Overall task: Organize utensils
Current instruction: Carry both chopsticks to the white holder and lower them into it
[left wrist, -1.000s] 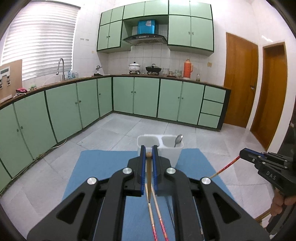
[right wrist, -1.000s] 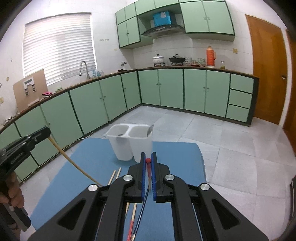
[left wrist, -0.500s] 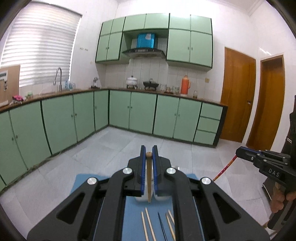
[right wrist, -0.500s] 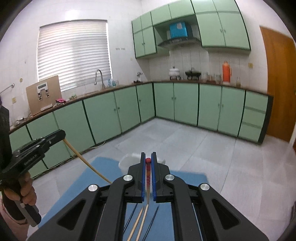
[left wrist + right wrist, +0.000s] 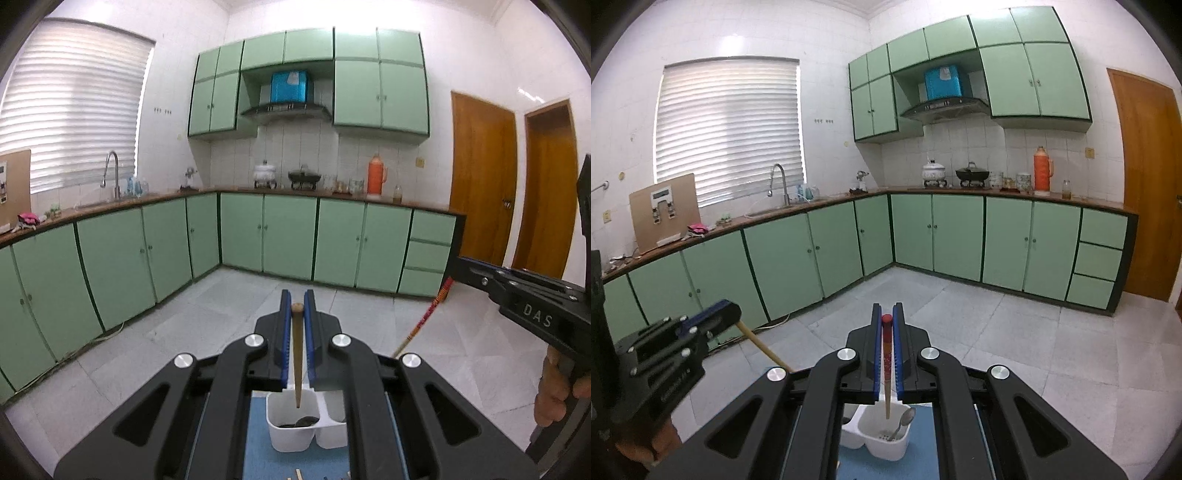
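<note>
**Grippers poised above the white caddy**

Left gripper (image 5: 297, 308) clamps a plain wooden chopstick (image 5: 297, 354); right gripper (image 5: 887, 319) clamps a red-topped chopstick (image 5: 886, 365). Both tips hang over the two-compartment caddy (image 5: 875, 441) on the blue mat (image 5: 258, 458); a spoon (image 5: 903, 421) leans inside it.

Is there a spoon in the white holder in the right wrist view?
Yes, a metal spoon leans inside one compartment of the white holder, just under the red chopstick.
</note>
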A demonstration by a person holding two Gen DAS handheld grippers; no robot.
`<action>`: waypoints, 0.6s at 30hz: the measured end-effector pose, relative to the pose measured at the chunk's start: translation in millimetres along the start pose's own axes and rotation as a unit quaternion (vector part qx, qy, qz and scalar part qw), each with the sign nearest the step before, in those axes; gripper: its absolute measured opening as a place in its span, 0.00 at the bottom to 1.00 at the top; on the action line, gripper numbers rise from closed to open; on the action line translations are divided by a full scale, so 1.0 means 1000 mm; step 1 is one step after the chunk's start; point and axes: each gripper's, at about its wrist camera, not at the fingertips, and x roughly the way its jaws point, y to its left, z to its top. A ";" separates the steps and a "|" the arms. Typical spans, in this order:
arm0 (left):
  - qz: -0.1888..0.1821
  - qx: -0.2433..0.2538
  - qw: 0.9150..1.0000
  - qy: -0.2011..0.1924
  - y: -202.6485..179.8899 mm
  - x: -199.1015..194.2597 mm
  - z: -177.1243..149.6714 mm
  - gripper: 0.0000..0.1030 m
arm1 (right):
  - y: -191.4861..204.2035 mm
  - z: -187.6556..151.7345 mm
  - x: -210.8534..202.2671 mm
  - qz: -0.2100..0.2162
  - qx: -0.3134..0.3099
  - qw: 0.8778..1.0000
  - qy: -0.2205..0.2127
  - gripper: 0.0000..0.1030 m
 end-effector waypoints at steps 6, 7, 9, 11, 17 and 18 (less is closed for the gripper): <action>0.002 -0.003 0.999 0.046 0.007 0.049 -0.025 0.06 | -0.003 -0.030 0.043 -0.005 0.008 0.999 0.036 0.05; 0.004 -0.003 0.999 0.052 0.010 0.053 -0.029 0.06 | -0.002 -0.036 0.048 -0.005 0.007 0.999 0.043 0.05; 0.003 -0.005 0.998 0.061 0.013 0.060 -0.036 0.06 | -0.002 -0.046 0.056 -0.003 0.009 0.998 0.056 0.05; 0.005 -0.006 0.998 0.068 0.018 0.066 -0.041 0.06 | -0.003 -0.053 0.061 -0.003 0.010 0.998 0.064 0.05; 0.001 -0.013 0.996 0.083 0.030 0.064 -0.056 0.15 | -0.005 -0.067 0.058 0.010 0.016 0.997 0.073 0.12; 0.001 -0.014 0.996 0.082 0.031 0.061 -0.057 0.19 | -0.005 -0.069 0.055 0.008 0.017 0.997 0.070 0.16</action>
